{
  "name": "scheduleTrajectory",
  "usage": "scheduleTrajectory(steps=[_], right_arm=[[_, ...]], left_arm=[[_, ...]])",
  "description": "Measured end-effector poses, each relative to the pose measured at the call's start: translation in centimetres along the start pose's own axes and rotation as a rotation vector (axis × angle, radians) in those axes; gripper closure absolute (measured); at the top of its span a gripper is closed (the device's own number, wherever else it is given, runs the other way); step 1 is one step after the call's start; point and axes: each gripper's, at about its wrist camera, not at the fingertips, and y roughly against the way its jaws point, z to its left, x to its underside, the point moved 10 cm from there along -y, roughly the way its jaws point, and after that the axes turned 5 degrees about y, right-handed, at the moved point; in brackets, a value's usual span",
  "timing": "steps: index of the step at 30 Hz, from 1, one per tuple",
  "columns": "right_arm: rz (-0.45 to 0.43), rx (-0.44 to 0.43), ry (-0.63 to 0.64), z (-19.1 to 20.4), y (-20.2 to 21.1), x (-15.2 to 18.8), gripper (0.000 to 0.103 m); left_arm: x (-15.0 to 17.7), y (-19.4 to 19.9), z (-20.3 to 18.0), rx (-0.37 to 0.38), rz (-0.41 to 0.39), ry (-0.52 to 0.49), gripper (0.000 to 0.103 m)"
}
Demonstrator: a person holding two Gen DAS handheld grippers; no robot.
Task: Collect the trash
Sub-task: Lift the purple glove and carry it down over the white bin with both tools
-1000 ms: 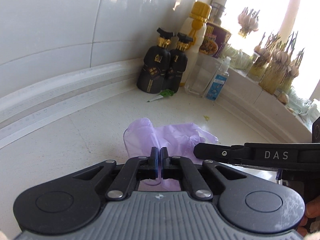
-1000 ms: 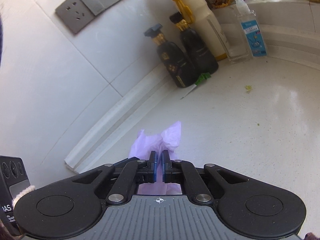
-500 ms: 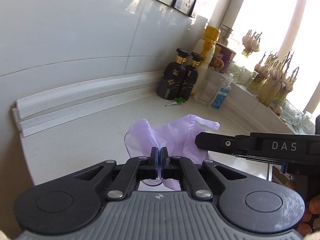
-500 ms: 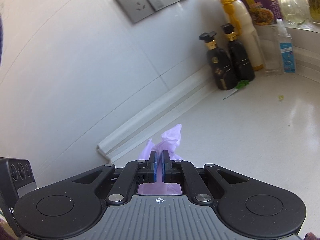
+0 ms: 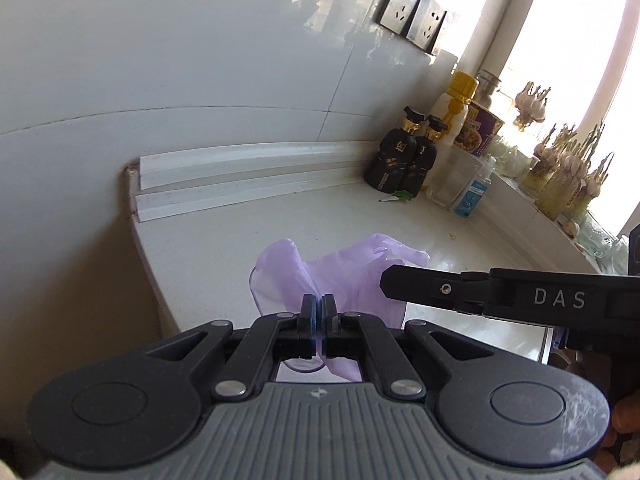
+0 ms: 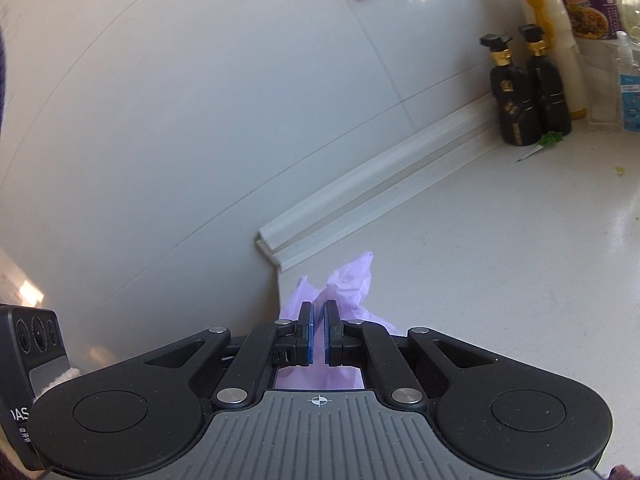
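we have the purple bag [image 5: 344, 276] pinched in both the left hand-held gripper [image 5: 318, 304] and right hand-held gripper [image 6: 318, 310] above the bench [image 6: 500, 264] edge, ready to spread its mouth for trash like the green scrap [image 6: 550, 139].

Blown-out window [image 5: 560, 40] glare, fisheye-warped edges

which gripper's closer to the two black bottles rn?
Right, marginally. In the left wrist view the right gripper reaches further toward the black bottles than the left gripper; both hold the purple bag.

Black linkage, blue-padded fingers [image 5: 307, 312]
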Motion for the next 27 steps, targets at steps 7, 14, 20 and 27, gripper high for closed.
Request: scheduleTrajectory(steps=[7,14,20,27], right_arm=[[0.05,-0.04,0.057,3.9,-1.2,1.9,0.099],[0.123,-0.096,0.129,8.9,-3.3,5.4,0.099],[0.219,-0.126,0.195,12.3,-5.3,9.6,0.099],[0.339,-0.13,0.228,13.9,-8.0,14.5,0.099]], left_arm=[[1.4,2.8,2.8,-0.019,-0.016,0.068,0.101],[3.6,5.9,7.3,-0.064,-0.021,0.163,0.101],[6.1,7.7,10.9,-0.104,-0.007,0.254,0.101],[9.7,7.9,13.7,-0.143,0.028,0.337,0.101]])
